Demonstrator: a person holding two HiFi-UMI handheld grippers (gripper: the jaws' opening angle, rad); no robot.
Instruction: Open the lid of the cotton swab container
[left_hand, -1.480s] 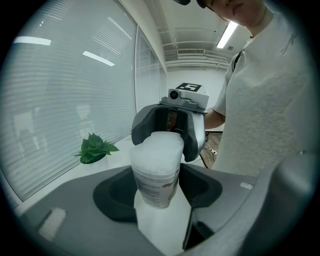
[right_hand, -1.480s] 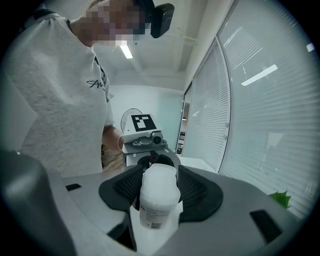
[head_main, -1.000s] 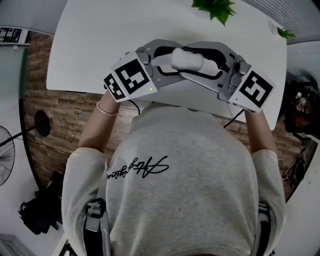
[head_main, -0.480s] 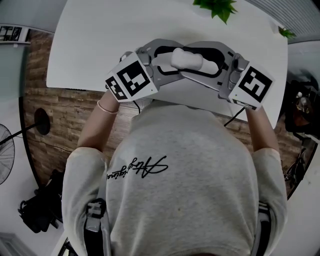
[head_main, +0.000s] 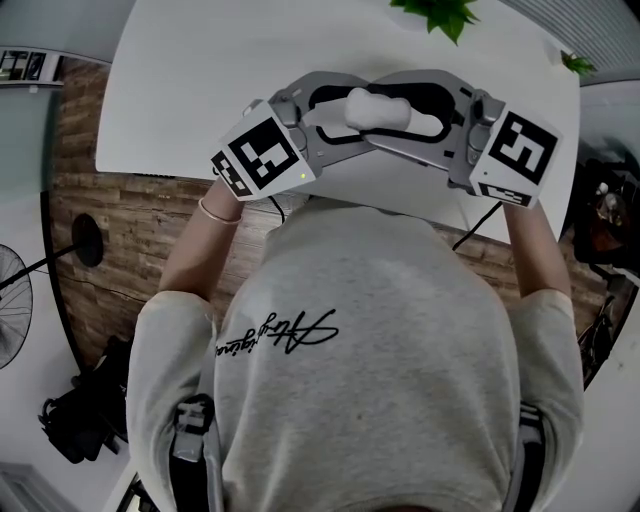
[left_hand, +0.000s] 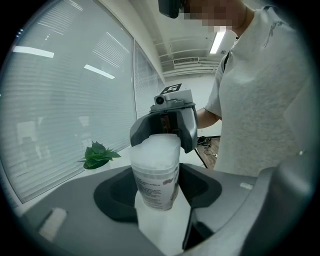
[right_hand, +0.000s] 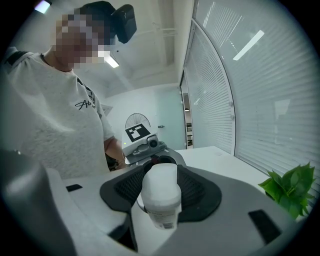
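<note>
The cotton swab container (head_main: 385, 112) is a white tub with a printed label, held in the air over the white table (head_main: 200, 80). It lies between both grippers. My left gripper (head_main: 347, 120) is shut on its left end and my right gripper (head_main: 422, 126) on its right end. In the left gripper view the labelled body (left_hand: 155, 177) sits between my jaws, and the frosted far end reaches into the other gripper. The right gripper view shows the tub (right_hand: 161, 192) pinched between the dark pads (right_hand: 200, 192), with the left gripper behind it.
A green plant (head_main: 435, 12) stands at the table's far edge. The person's torso in a grey shirt (head_main: 360, 350) is close behind the grippers. A wooden floor strip, a fan (head_main: 10, 300) and a dark bag (head_main: 75, 425) lie to the left below the table.
The right gripper has rolled a little, so its marker cube sits higher in the picture. Both grippers still hold the container in about the same place.
</note>
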